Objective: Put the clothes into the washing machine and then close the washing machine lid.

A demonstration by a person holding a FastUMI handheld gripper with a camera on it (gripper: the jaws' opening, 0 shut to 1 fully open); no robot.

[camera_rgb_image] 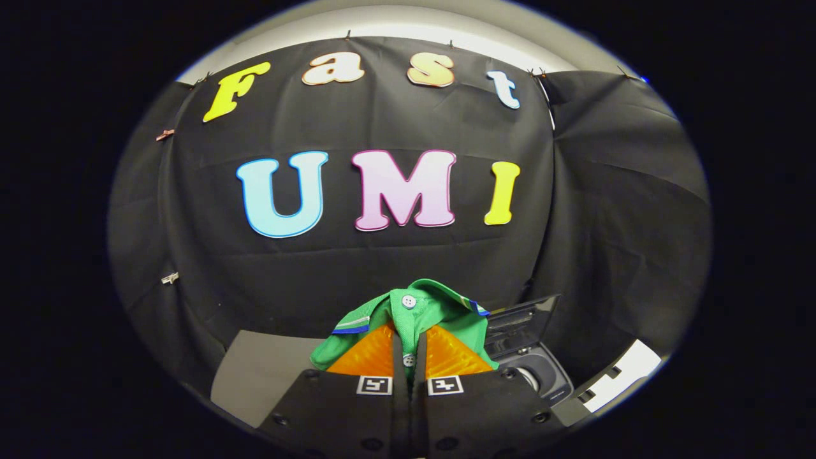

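Gripper view: hand-held gripper [408, 347] pinches crumpled green buttoned shirt [426, 309].

backdrop: black cloth wall [395, 255] hung in creases, a second cloth panel [625, 210] overlapping it at one side | clips: small clips [169, 278] pinned along the cloth's edge; more along its top hem | above: pale ceiling strip [395, 29] | below: grey table surface [255, 370] at the foot of the cloth

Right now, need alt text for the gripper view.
The gripper has its jaws shut on a green shirt, held up before the booth's black cloth wall. Just beyond, to the right, a small washing machine stands with its lid raised.
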